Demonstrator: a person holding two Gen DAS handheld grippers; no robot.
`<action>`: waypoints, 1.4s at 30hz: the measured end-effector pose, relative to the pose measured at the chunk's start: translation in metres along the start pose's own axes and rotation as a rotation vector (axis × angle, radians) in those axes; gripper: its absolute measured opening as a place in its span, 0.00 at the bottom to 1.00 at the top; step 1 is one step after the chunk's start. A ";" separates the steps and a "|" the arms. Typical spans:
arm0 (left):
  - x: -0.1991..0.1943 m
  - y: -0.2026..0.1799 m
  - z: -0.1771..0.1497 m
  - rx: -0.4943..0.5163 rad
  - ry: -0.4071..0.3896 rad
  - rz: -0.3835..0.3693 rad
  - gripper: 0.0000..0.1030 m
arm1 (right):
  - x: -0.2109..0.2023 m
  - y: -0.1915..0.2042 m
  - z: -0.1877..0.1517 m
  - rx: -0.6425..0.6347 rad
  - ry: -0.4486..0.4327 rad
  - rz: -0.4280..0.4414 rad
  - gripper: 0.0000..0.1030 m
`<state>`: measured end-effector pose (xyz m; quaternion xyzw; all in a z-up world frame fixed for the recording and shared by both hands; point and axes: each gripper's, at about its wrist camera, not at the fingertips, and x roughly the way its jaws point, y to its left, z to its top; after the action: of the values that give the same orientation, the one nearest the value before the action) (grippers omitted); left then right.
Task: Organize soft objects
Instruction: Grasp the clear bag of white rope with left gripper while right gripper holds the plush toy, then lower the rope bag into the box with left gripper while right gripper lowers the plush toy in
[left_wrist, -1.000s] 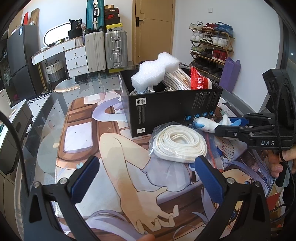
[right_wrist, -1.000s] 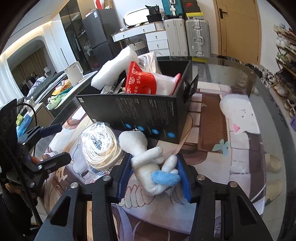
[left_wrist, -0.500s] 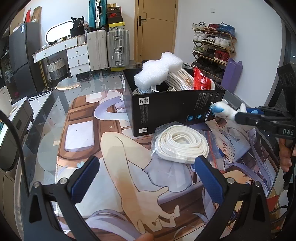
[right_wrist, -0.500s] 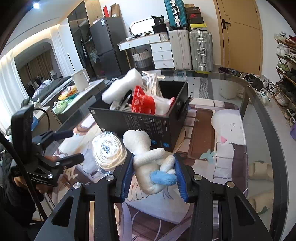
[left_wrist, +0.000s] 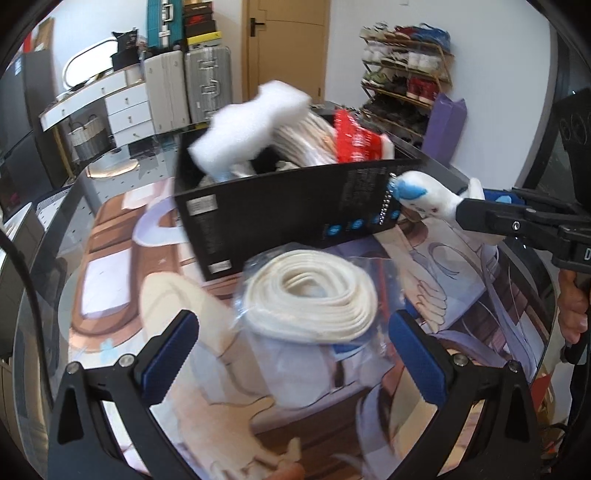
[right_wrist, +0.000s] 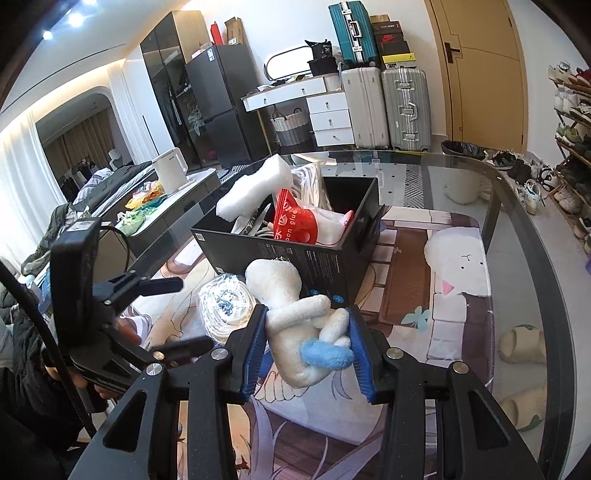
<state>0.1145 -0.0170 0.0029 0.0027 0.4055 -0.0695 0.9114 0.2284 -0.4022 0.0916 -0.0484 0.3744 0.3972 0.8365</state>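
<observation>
Right wrist view showed your right tool (right_wrist: 307, 345) clamped on the white plush toy (right_wrist: 291, 317), its blue pads pressed into the body on both sides, the blue foot just inside the right pad and the head sticking out ahead. You held it by the middle, I judge, so the limbs stayed bunched and it would drop cleanly into the black box (right_wrist: 295, 254), which stood just ahead of the tool, already stuffed with a white foam block (right_wrist: 255, 184) and a red packet (right_wrist: 295, 221). In the left wrist view your left tool (left_wrist: 291, 354) stood with its pads wide apart and nothing between them, just short of the bagged coil of white cord (left_wrist: 310, 299) lying on the counter (left_wrist: 110, 288) against the box's near wall; it looked lined up to take that next.

Compared with a second before, the toy had risen off the counter mat to about the level of the box's rim, beside its near corner, and your left tool had moved closer to the coil, which now filled more of its view. The coil itself had not shifted.
</observation>
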 end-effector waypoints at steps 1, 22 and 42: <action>0.002 -0.003 0.002 0.007 0.004 -0.002 1.00 | 0.000 0.000 0.000 0.001 0.000 0.001 0.41; 0.028 -0.024 0.019 0.087 0.104 -0.031 0.89 | 0.003 -0.005 0.000 0.014 0.008 0.008 0.41; -0.011 -0.014 0.015 0.052 0.001 -0.115 0.60 | -0.002 0.000 0.002 0.004 -0.005 0.022 0.41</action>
<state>0.1164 -0.0305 0.0219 0.0031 0.4036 -0.1324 0.9053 0.2290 -0.4026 0.0939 -0.0416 0.3737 0.4058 0.8331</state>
